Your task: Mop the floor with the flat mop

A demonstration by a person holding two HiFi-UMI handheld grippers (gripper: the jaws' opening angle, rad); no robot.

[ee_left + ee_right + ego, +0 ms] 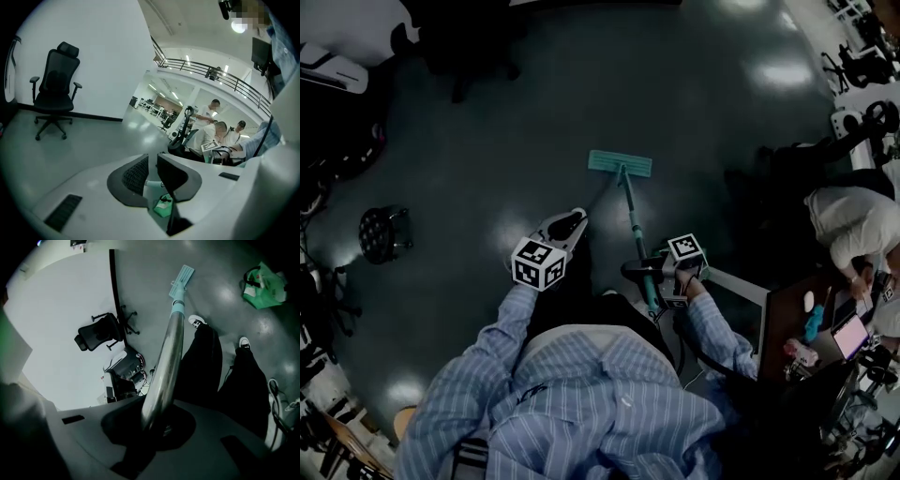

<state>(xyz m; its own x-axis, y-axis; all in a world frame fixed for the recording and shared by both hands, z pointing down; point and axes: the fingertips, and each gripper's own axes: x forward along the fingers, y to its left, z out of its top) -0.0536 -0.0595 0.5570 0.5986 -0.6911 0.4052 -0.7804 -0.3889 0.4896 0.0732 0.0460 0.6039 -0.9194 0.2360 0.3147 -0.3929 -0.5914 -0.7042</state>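
The flat mop lies with its teal head (pixel 620 163) flat on the dark floor ahead of me. Its handle (pixel 633 225) slants back to my right gripper (pixel 654 274), which is shut on the shaft. In the right gripper view the metal handle (pixel 166 362) runs up from between the jaws of the right gripper (pixel 157 423) to the mop head (pixel 182 276). My left gripper (pixel 567 225) hangs left of the handle, clear of it. In the left gripper view the left gripper (pixel 152 176) has its jaws nearly together with only a thin slit, gripping nothing.
A black stool (pixel 384 232) stands on the floor at left. At right are a desk (pixel 787 319) and a seated person (pixel 853 225). A black office chair (pixel 55 89) stands by the white wall. A green bag (pixel 262 283) lies on the floor beyond my legs (pixel 206 362).
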